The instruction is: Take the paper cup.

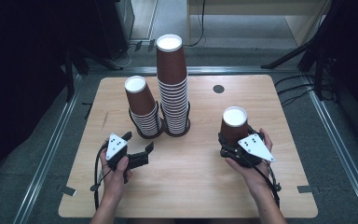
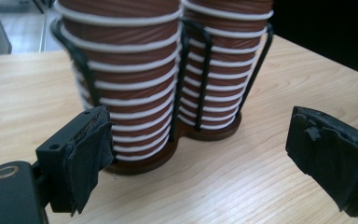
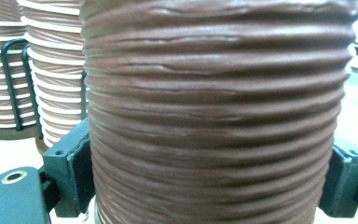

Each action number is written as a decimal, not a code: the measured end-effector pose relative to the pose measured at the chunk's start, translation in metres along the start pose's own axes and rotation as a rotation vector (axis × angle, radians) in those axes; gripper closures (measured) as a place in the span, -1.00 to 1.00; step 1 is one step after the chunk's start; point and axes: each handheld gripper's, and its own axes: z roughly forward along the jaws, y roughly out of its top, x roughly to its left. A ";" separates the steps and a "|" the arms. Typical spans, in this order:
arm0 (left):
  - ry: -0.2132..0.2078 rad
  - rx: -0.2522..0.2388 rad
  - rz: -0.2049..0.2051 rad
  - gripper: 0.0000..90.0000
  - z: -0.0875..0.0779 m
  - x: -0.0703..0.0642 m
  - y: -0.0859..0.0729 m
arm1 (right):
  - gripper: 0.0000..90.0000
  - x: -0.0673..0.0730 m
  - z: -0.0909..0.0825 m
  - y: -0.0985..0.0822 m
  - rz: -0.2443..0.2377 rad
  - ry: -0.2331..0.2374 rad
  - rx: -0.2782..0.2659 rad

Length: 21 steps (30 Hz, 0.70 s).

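brown ribbed paper cup (image 1: 235, 126) stands upside down on the table (image 1: 191, 186), clamped between the right gripper (image 1: 228, 148) jaws. left gripper (image 1: 139, 142) jaws stand wide apart, holding nothing, near the short stack (image 1: 142, 109) beside the tall stack (image 1: 173, 88).

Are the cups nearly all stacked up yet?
Two stacks already stand in the black holder: the short stack and the tall stack. Right now the right tongs grip one upside-down brown cup. The left tongs are open and empty. Probably that cup must still go on a stack.
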 end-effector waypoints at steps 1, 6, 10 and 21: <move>-0.008 -0.003 0.001 -0.84 0.000 -0.002 0.001 | -0.74 0.002 0.000 0.000 -0.009 0.003 0.002; -0.038 -0.007 0.020 -0.84 -0.001 -0.008 0.006 | -0.74 0.013 0.004 -0.002 -0.045 0.008 0.014; -0.063 -0.009 0.013 -0.83 -0.003 -0.011 0.008 | -0.74 0.022 0.006 -0.005 -0.096 0.018 0.028; -0.162 0.007 0.042 -0.83 -0.001 -0.029 0.009 | -0.74 0.041 0.005 -0.003 -0.200 0.018 0.011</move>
